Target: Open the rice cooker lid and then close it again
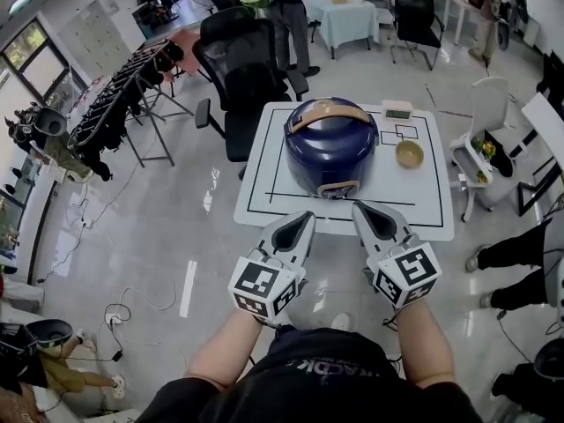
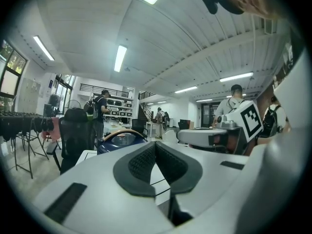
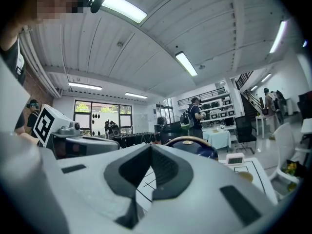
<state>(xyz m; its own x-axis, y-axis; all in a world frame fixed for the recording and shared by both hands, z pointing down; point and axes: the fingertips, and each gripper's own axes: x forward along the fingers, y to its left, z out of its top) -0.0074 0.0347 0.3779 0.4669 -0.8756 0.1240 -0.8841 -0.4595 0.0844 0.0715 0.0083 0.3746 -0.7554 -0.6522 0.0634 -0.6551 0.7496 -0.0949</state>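
Head view shows the blue rice cooker, its lid down and a tan handle lying across the top, standing at the middle of a white table marked with black lines. A small bowl sits just right of it. At the table's near edge, the left gripper and right gripper hover side by side, both clenched on nothing, apart from the rice cooker.
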